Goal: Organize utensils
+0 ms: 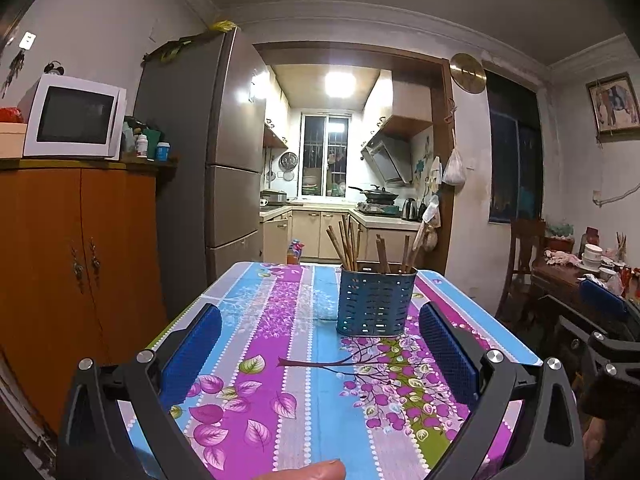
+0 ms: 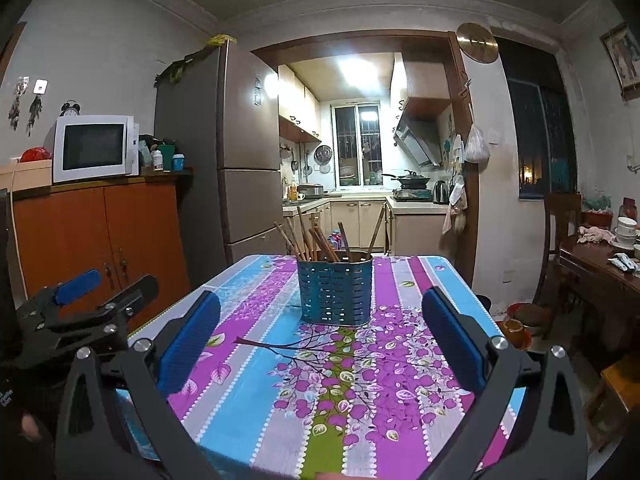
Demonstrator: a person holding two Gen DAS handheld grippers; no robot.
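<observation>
A blue perforated utensil holder (image 1: 375, 303) (image 2: 335, 290) stands upright on the flowered tablecloth (image 1: 280, 360) (image 2: 320, 380), with several brown chopsticks (image 1: 347, 246) (image 2: 310, 240) sticking out of it. My left gripper (image 1: 320, 316) hangs open over the table's near end, short of the holder, with nothing between its blue pads (image 1: 192, 356). My right gripper (image 2: 320, 300) is open too, also short of the holder and holding nothing. In the right wrist view the left gripper (image 2: 102, 284) shows at the left edge. The right gripper's pad (image 1: 604, 296) shows at the right edge of the left wrist view.
An orange cabinet (image 1: 76, 264) with a white microwave (image 1: 74, 118) stands left of the table, then a tall fridge (image 1: 216, 152). A dark wooden table (image 2: 596, 268) with bowls and a chair (image 2: 558, 240) stand to the right. A fingertip (image 1: 316, 470) shows at the bottom edge.
</observation>
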